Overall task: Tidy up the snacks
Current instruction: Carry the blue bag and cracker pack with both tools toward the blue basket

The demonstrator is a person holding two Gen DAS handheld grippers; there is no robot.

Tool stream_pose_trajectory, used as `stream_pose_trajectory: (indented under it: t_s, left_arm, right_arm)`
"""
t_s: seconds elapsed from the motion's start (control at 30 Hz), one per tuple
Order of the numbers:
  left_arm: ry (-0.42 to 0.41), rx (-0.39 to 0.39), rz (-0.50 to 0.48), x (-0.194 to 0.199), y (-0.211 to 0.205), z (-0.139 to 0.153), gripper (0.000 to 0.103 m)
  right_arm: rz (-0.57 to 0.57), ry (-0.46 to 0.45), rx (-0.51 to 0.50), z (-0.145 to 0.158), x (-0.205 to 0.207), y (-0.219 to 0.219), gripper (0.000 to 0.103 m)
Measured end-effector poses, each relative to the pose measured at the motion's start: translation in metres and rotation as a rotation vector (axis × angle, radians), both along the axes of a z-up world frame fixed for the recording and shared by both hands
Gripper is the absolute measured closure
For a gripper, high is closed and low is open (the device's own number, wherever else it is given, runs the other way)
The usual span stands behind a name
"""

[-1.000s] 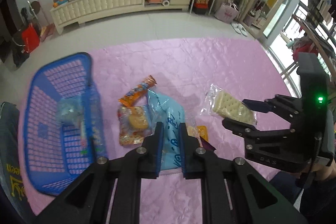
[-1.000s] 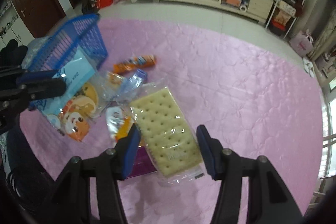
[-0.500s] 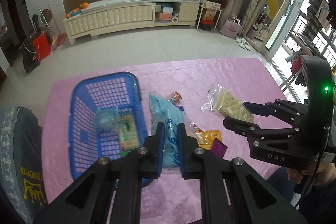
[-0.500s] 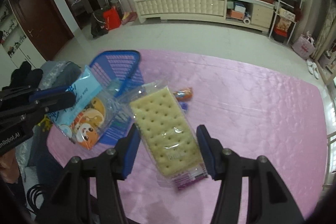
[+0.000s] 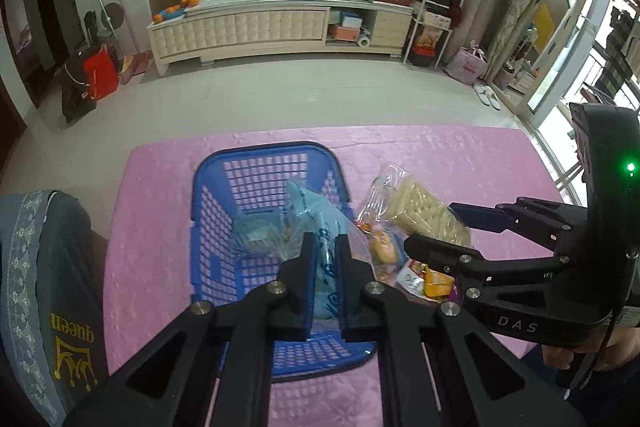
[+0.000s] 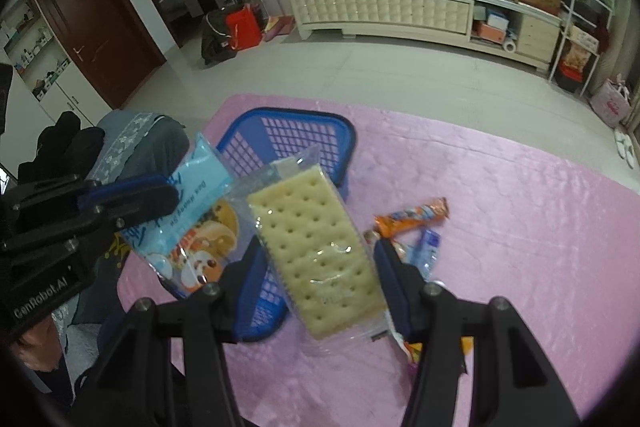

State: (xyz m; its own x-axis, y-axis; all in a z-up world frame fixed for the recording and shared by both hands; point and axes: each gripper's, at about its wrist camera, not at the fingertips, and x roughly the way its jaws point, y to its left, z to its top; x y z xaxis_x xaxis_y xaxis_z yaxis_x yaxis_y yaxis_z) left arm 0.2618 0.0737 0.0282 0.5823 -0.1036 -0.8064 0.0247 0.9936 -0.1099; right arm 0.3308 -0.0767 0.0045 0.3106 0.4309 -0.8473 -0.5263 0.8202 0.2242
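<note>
Snacks, partly sorted, on a pink worktop [image 5: 460, 163]. Blue basket [image 5: 208, 187]: open-mesh plastic, standing on the worktop's left part; a clear wrapped item [image 5: 256, 235] lies inside on its floor. Blue bag [image 5: 316, 223]: light blue, printed with cartoon figures, pinched between the nearly closed left tongs [image 5: 325, 251] and held in the air over the basket; in the right wrist view the same bag [image 6: 196, 211] hangs beside the cracker pack. Cracker pack [image 6: 316, 247]: pale square crackers in clear wrap, gripped across its width by the right tongs [image 6: 318, 267], whose fingers sit about a pack-width apart; it is lifted clear of the worktop, just right of the basket's rim in the left wrist view [image 5: 420, 215]. Orange tube [image 6: 412, 217]: lying flat on the worktop right of the basket. Small blue wrapper [image 6: 428, 247]: just beside the tube, nearer the tongs. Further small packets [image 5: 424, 273], orange and red, lie in a loose cluster under the right tongs; their count cannot be told.
</note>
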Motion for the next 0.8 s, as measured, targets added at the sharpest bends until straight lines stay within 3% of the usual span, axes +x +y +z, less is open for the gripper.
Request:
stream_pose_trajectory:
  t_s: [0.37,0.6,0.73,0.8]
  left_arm:
    - [0.048,-0.032,0.021,0.047,0.026,-0.033,0.096]
    - [0.092,-0.032,0.015,0.081,0.023,-0.062,0.099]
    - [0.091,-0.039,-0.006,0.098,0.017,-0.067,0.101]
    - [0.09,-0.007,-0.015,0.103,0.012,-0.067,0.101]
  right_arm:
    - [-0.009,0.064,-0.009,-0.032,0.04,0.029,0.044]
    - [-0.027,0.077,0.005,-0.042,0.058,0.026,0.044]
    - [-0.04,0.076,0.003,-0.043,0.062,0.019,0.044]
    - [-0.046,0.081,0.011,-0.043,0.065,0.016,0.044]
